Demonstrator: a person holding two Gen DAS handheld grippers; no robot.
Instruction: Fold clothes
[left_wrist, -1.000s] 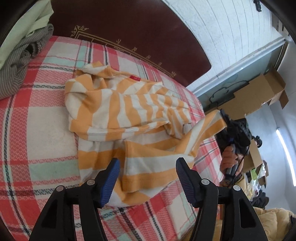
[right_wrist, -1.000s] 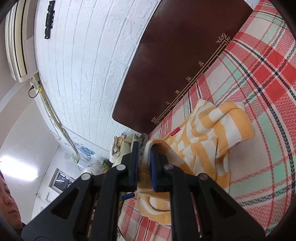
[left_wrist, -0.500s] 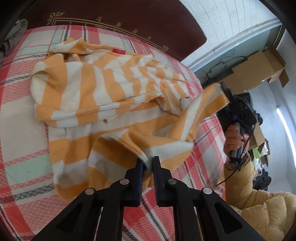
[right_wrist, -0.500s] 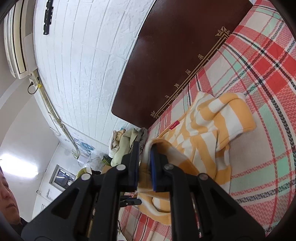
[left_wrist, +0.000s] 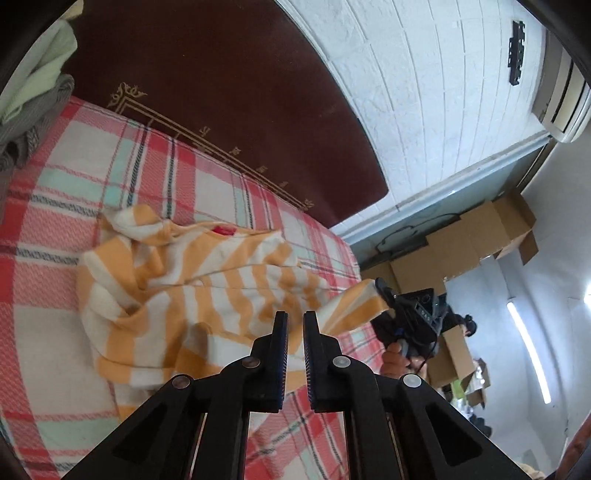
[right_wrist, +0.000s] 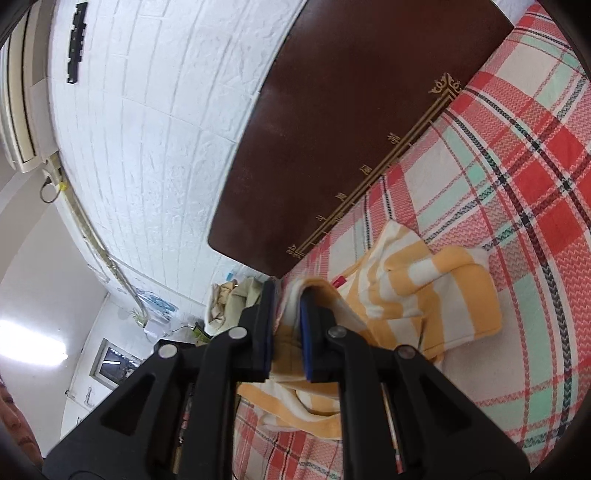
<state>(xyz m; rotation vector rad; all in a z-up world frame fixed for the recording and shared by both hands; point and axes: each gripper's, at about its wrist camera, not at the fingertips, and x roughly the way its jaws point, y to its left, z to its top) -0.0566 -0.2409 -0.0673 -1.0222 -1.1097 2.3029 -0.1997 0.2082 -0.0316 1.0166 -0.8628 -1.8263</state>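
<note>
plaid bed (left_wrist: 55, 332) | left tool (left_wrist: 294, 325), right tool (right_wrist: 288, 306) both clamp striped shirt (left_wrist: 207, 295)

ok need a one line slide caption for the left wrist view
Left tool pinches the orange-striped shirt on the plaid bedspread while the right tool holds its far end.

Left claw (left_wrist: 294, 321) pinches a fold of the orange-and-white striped shirt (left_wrist: 192, 295), lifting it off the plaid bed (left_wrist: 74, 184). Over on the right, the right claw (left_wrist: 384, 291) grips the shirt's far corner, cloth stretched between them.
</note>
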